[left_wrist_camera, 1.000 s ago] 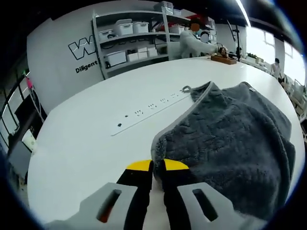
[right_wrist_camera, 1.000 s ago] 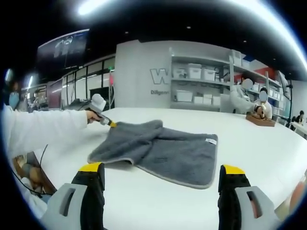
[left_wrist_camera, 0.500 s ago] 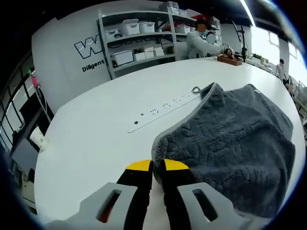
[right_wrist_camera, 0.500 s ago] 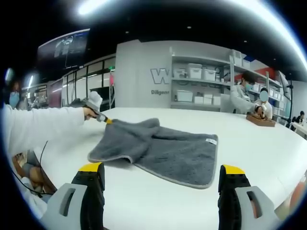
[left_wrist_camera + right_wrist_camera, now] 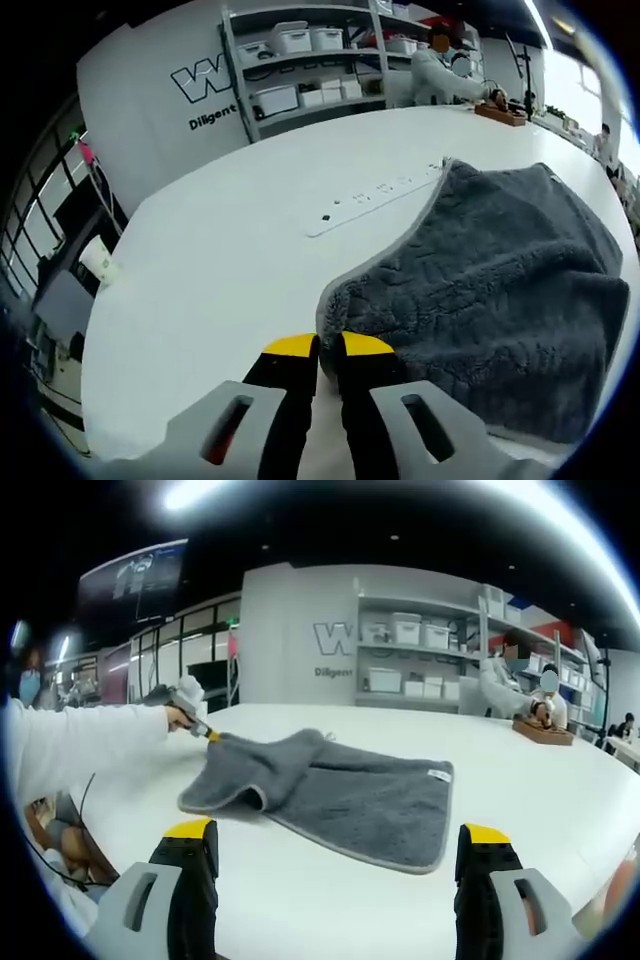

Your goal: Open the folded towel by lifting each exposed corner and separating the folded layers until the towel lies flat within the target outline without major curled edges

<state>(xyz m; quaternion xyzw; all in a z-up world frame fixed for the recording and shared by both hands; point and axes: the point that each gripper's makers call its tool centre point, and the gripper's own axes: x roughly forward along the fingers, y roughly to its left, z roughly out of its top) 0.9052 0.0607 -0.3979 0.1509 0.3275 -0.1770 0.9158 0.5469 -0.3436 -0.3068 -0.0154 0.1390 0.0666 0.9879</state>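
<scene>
I am pinching the one grey towel (image 5: 490, 290) in my closed left gripper (image 5: 320, 350), my right gripper (image 5: 340, 845) gaping wide, holding nothing.

L hand-held gripper (image 5: 330, 345) jaws pinched tight, arm out in white sleeve (image 5: 80, 745); R hand-held gripper (image 5: 340, 845) jaws wide apart.

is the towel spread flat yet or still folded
Still partly folded. In the right gripper view the towel lies flat on its right part, but its left part is doubled over, its corner clamped in the left hand-held gripper.
</scene>
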